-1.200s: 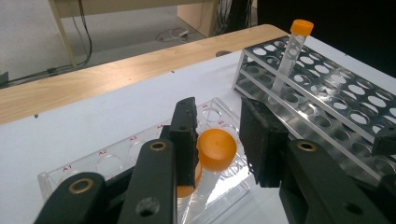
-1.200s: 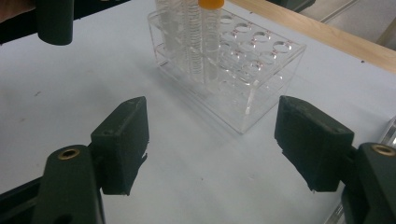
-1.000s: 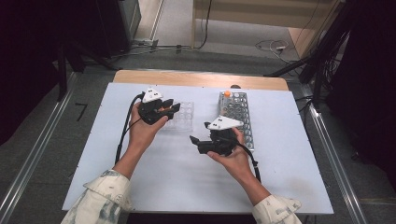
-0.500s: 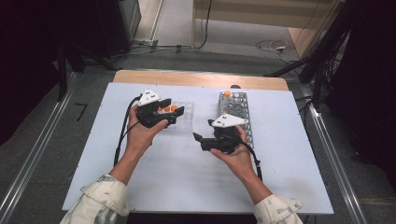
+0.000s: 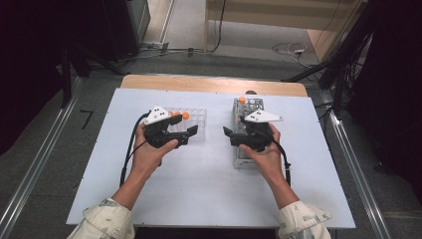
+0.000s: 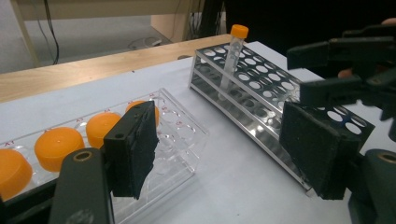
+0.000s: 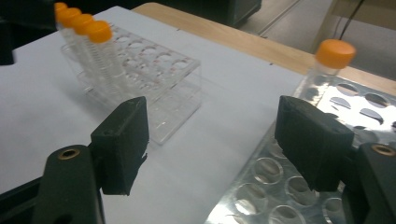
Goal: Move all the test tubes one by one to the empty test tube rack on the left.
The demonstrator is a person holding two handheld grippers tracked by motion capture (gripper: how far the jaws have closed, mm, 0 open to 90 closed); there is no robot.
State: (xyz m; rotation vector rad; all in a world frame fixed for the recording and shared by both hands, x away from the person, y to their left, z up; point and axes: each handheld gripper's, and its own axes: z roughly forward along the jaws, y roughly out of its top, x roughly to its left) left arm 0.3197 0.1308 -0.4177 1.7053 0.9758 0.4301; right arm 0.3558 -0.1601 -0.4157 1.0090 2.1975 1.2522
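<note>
Left gripper (image 6: 224,154) and right gripper (image 7: 215,154): jaws spread, empty. Right gripper view resolves ribbed orange-capped tubes (image 7: 100,51) in clear plastic rack (image 7: 159,88); perforated metal rack (image 6: 261,88) adjacent.

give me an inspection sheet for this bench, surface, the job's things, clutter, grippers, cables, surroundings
Surface: white table top with a wooden strip along its far edge.
Job's things: clear rack at the left, holding a row of orange-capped tubes; metal rack at the right, with one orange-capped tube upright near its far end.
Clutter: nothing seen.
Grippers: left hand-held gripper open, at the clear rack's near side; right hand-held gripper open, over the metal rack. Neither holds anything.
Cables: a black cable trails from the left gripper, another from the right.
Surroundings: metal rails on both sides, loose cables on the floor beyond.
</note>
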